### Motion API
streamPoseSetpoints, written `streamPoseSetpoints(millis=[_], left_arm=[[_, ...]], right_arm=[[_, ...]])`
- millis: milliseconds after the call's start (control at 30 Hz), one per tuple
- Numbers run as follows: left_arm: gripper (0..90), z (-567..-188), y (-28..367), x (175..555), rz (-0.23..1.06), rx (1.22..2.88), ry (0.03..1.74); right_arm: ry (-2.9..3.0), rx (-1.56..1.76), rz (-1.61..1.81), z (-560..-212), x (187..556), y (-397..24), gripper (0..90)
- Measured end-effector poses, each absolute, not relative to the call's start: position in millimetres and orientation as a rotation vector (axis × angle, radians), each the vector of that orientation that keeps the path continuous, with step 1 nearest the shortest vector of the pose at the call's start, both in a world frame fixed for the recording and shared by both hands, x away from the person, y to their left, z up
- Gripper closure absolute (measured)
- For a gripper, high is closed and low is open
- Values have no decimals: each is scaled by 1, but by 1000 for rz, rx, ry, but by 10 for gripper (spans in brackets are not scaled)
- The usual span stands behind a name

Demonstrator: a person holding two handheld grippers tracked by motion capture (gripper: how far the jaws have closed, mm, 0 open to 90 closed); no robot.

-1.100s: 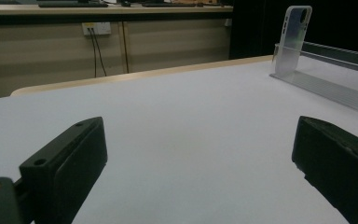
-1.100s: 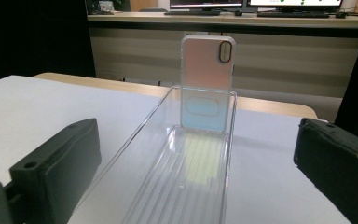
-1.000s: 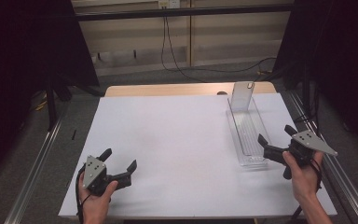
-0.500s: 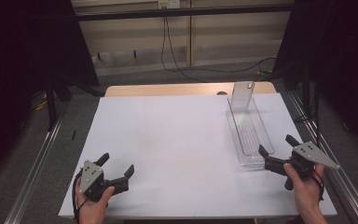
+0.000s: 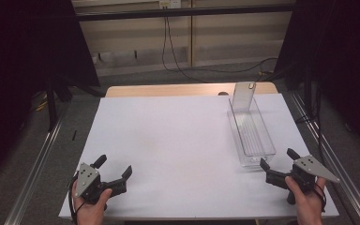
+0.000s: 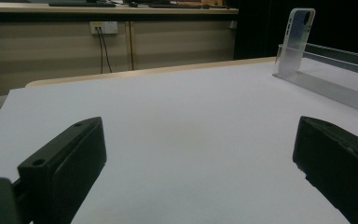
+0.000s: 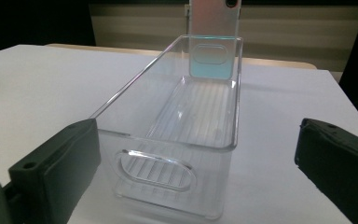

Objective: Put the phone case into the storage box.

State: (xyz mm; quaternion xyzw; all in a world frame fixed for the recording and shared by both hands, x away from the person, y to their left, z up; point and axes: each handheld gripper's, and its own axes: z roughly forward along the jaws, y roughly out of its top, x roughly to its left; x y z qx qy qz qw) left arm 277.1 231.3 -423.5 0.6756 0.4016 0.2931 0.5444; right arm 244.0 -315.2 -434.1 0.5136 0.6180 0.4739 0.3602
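Observation:
A long clear plastic bin (image 5: pixel 250 133) lies lengthwise on the right part of the white table top (image 5: pixel 178 136). A clear phone case (image 5: pixel 243 95) stands upright at its far end. My right gripper (image 5: pixel 279 158) is open at the front right, just short of the bin's near end, with nothing between its jaws. In the right gripper view the bin (image 7: pixel 186 126) sits straight ahead with the phone case (image 7: pixel 213 28) behind it. My left gripper (image 5: pixel 114 166) is open and empty at the front left. The left gripper view has the bin (image 6: pixel 335 79) and case (image 6: pixel 294 39) far right.
A wooden table edge (image 5: pixel 168 90) runs behind the white top. Metal rails (image 5: pixel 326 154) flank both sides. Cables (image 5: pixel 173 42) hang down a wall panel at the back. Dark curtains close in left and right.
Both hands have drawn back toward the table's near edge. The jaws of both grippers stay open. The bin and case have not moved.

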Motion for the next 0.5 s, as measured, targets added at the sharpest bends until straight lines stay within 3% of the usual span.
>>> streamPoseSetpoints(millis=[500], left_arm=[[27, -426, 229, 276, 710, 1613, 969]], right_arm=[[1546, 1352, 1166, -443, 229, -315, 3]])
